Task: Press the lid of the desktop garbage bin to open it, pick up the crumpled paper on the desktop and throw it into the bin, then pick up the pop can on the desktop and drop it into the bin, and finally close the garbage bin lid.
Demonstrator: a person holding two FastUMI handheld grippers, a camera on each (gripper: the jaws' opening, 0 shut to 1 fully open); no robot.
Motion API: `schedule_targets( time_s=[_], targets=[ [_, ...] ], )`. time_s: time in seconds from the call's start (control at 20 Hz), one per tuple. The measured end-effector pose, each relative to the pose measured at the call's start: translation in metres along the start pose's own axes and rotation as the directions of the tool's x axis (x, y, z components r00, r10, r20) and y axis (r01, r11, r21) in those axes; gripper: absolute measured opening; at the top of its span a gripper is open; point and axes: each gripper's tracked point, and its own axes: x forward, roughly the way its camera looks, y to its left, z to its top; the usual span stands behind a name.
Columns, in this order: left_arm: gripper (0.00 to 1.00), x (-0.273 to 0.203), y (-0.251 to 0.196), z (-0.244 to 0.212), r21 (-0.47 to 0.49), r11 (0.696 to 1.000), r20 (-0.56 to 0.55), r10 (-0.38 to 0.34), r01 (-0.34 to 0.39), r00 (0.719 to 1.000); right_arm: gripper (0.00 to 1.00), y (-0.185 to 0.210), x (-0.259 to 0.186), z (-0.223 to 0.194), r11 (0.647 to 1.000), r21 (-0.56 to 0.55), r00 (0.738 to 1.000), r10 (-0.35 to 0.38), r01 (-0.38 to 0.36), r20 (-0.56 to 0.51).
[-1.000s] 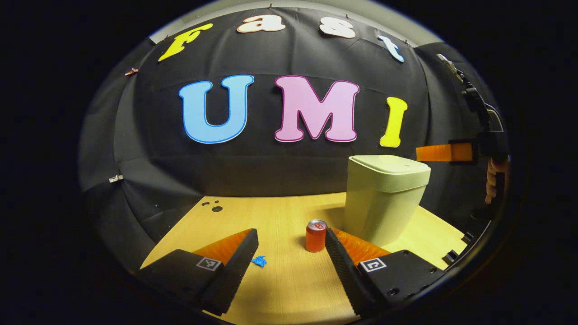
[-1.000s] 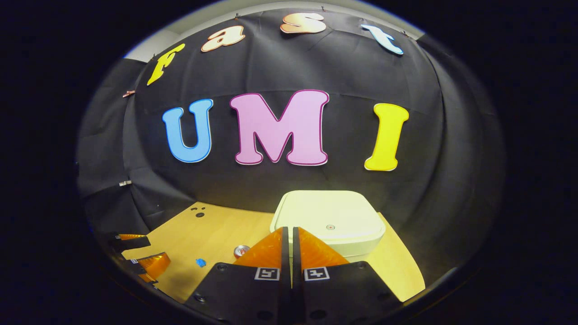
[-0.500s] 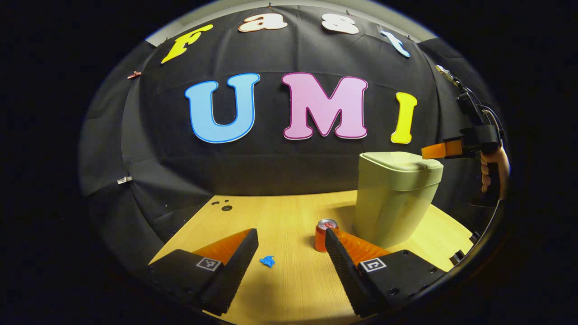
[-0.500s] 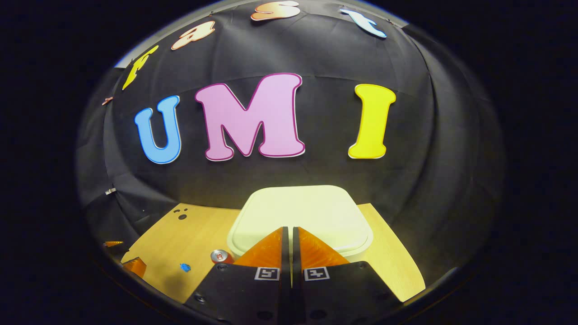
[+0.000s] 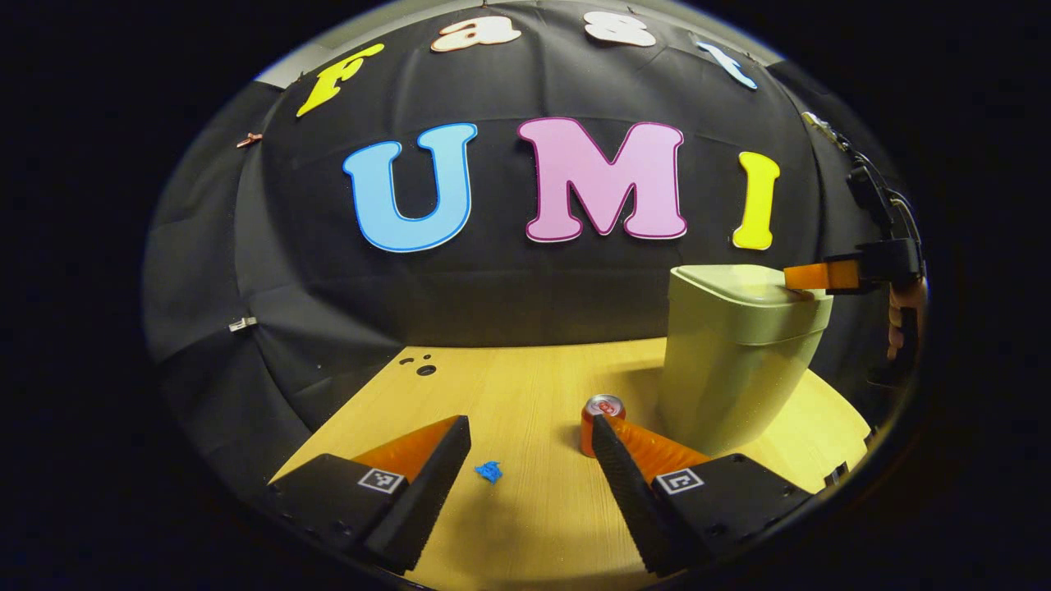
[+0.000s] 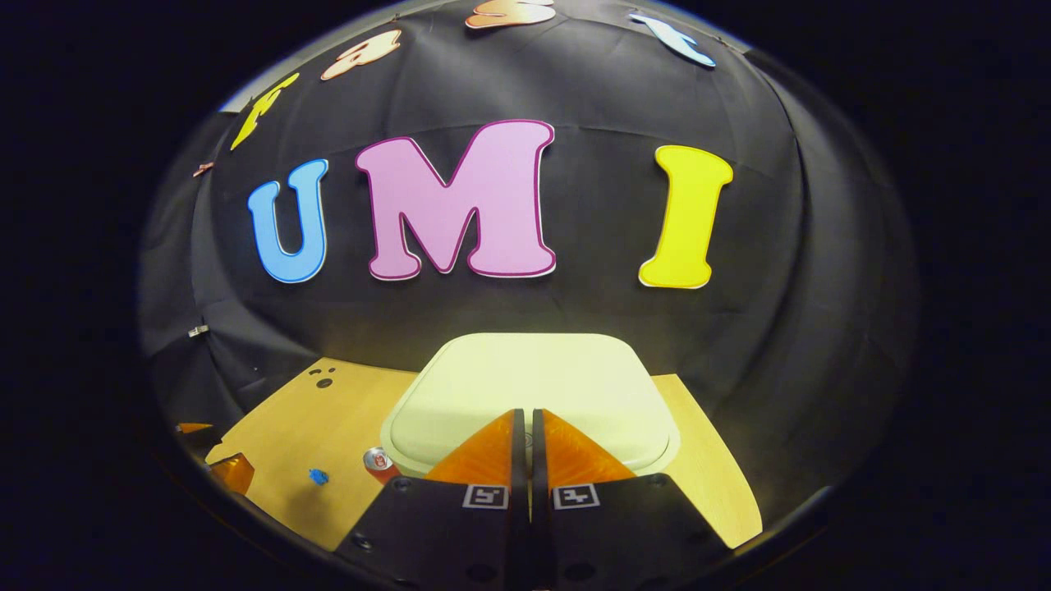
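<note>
A pale green bin (image 5: 743, 361) stands on the wooden table with its lid (image 5: 735, 283) down. In the left gripper view my right gripper (image 5: 800, 277) is shut, its tips resting on the lid's right part. In the right gripper view the lid (image 6: 534, 373) spreads just beyond my right gripper (image 6: 525, 414). An orange pop can (image 5: 602, 410) stands upright left of the bin, close to one finger of my open left gripper (image 5: 530, 427). A small blue crumpled paper (image 5: 489, 471) lies on the table between the left gripper's fingers.
A hand (image 5: 903, 316) holds the right gripper at the far right. Small holes (image 5: 425, 369) mark the table's far left corner. The can (image 6: 377, 460), the blue paper (image 6: 318, 476) and the left gripper's fingers (image 6: 226, 472) sit low left in the right gripper view.
My right gripper, still shut, came down and forward until its tips met the bin lid. The left gripper shifted slightly, staying open near the can.
</note>
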Motion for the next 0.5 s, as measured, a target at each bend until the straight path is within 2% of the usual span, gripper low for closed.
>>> schedule_targets(
  time_s=[0.25,0.5],
  targets=[
    [0.95,-0.004,0.002,0.003,0.000,1.000,0.001,-0.009,0.009,1.000,0.05,0.000,0.000,-0.002,1.000,0.000,1.000,-0.007,0.007,-0.001],
    [0.96,0.002,0.011,-0.005,-0.016,0.997,-0.008,-0.069,0.069,0.998,0.05,0.000,-0.001,-0.003,0.991,-0.116,0.998,-0.060,0.064,0.037]
  ],
)
